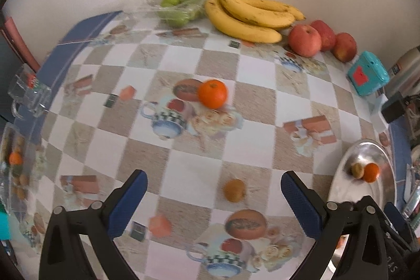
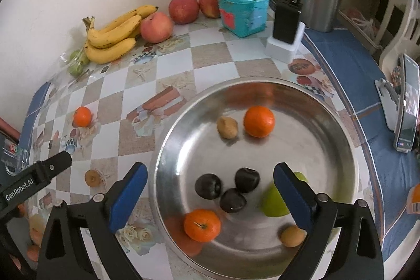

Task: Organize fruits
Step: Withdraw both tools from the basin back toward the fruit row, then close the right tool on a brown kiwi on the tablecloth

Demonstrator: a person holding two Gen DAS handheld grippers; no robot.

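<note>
Sitting alone on the checked tablecloth (image 1: 183,49), a loose orange (image 1: 212,93) waits out in the middle, likely because nobody has picked it up yet. Nearer the left gripper (image 1: 214,197) lies a small brown kiwi (image 1: 234,190), also on the cloth. The left tongs are wide apart and hold nothing, and they point down near the kiwi, so that fruit looks like the next one to grab.

Along the wall rest the bananas (image 2: 113,36) and red apples (image 2: 156,27), lined up side by side and well away from the bowl.

Over to the right, the big silver bowl (image 2: 338,127) already keeps two oranges, a kiwi, three dark plums (image 2: 208,186), a green apple (image 2: 274,202) and a small apricot (image 2: 292,236). It seems to be the place where the fruits get gathered. The right gripper (image 2: 210,197) hangs over the bowl with its tongs spread wide and empty; the plums lie loose below them.
</note>
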